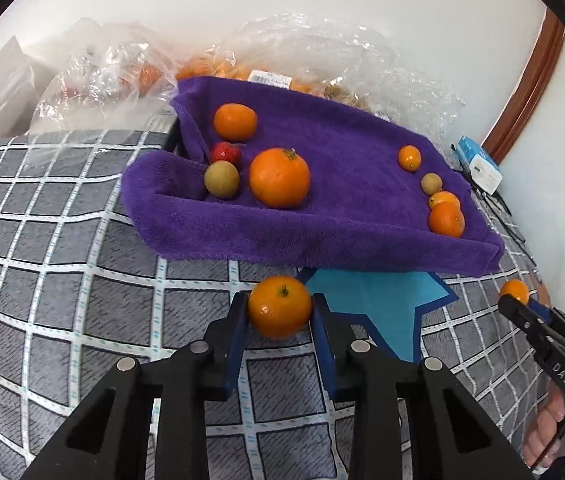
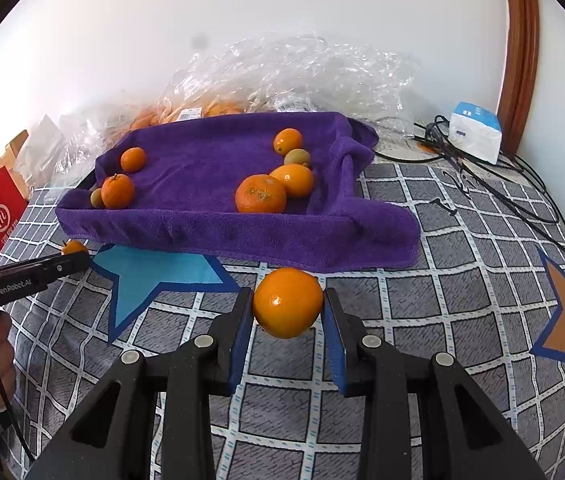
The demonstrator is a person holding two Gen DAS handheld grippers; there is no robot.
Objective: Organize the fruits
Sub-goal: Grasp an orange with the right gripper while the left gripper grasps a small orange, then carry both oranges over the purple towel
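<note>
My left gripper is clamped on a stemmed orange, its blue pads pressing both sides. My right gripper pinches a smooth orange the same way. Both fruits sit just above the grey checked bedspread, a little short of the purple towel tray at twelve o'clock.

On the tray's left side, in the left wrist view, I see a big orange with a greenish-brown fruit at its nine o'clock, a red fruit just behind that, and a small orange toward eleven. At its right end lies another cluster — small oranges and one brownish fruit.

The tray's raised front edge stands between both held fruits and the tray floor. Crumpled plastic bags crowd behind the tray; black cables and a white-and-blue box lie at two o'clock in the right wrist view.
</note>
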